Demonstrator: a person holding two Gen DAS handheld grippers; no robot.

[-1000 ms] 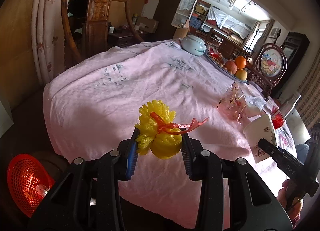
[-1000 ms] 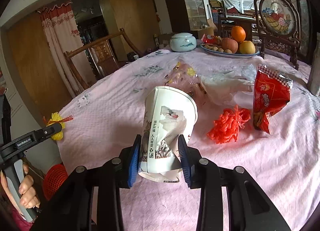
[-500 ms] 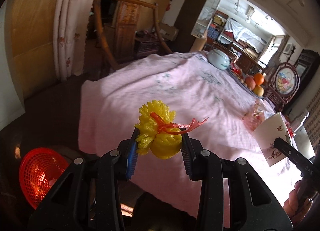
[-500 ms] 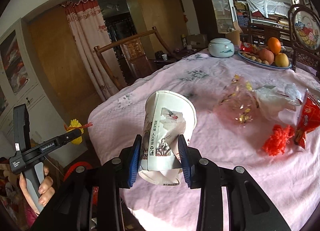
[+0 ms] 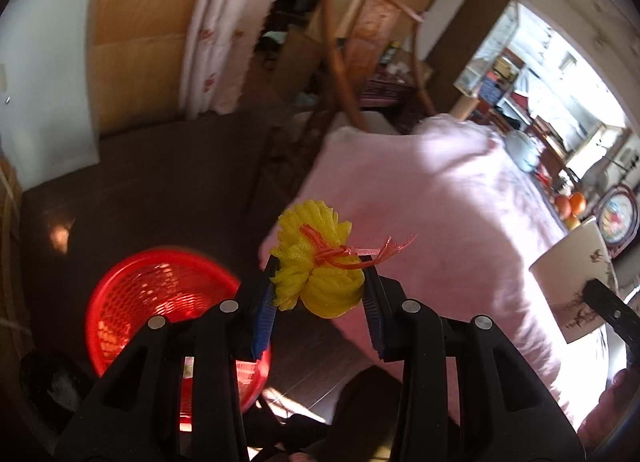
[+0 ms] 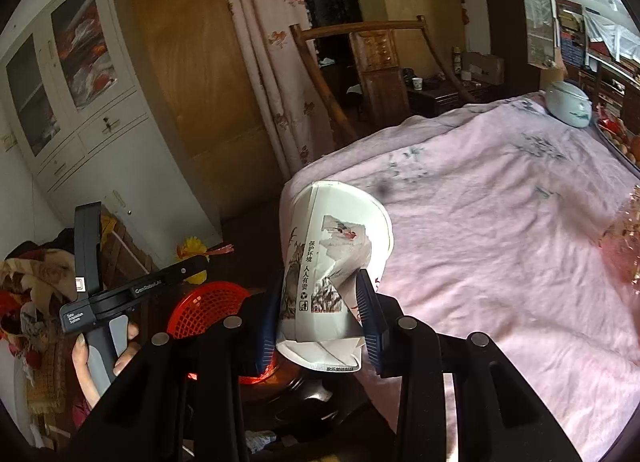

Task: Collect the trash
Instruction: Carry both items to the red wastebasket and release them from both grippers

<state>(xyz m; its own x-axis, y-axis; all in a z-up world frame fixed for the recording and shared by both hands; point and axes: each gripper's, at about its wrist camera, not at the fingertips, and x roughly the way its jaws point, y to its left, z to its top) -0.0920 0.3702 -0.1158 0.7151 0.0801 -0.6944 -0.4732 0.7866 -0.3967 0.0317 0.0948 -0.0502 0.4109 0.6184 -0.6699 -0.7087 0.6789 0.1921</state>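
My left gripper (image 5: 318,302) is shut on a yellow foam net (image 5: 320,266) tied with a red string. It hangs off the table's corner, above and right of a red mesh basket (image 5: 160,302) on the dark floor. My right gripper (image 6: 320,310) is shut on a crushed white paper cup (image 6: 332,258) with printed pictures, held over the table's near corner. From the right wrist view, the left gripper (image 6: 200,262) with the yellow net (image 6: 192,250) shows at the left above the red basket (image 6: 204,306). The cup also shows in the left wrist view (image 5: 576,278).
A table with a pink cloth (image 6: 500,221) fills the right. A clear wrapper (image 6: 624,238) lies on it at the right edge, a pale lidded jar (image 6: 568,101) at the far end. A wooden chair (image 6: 372,69), a curtain (image 6: 272,61) and a white cabinet (image 6: 80,101) stand behind.
Both grippers have swung left off the table toward the floor, still holding their items. The red basket now sits much closer below the left gripper.
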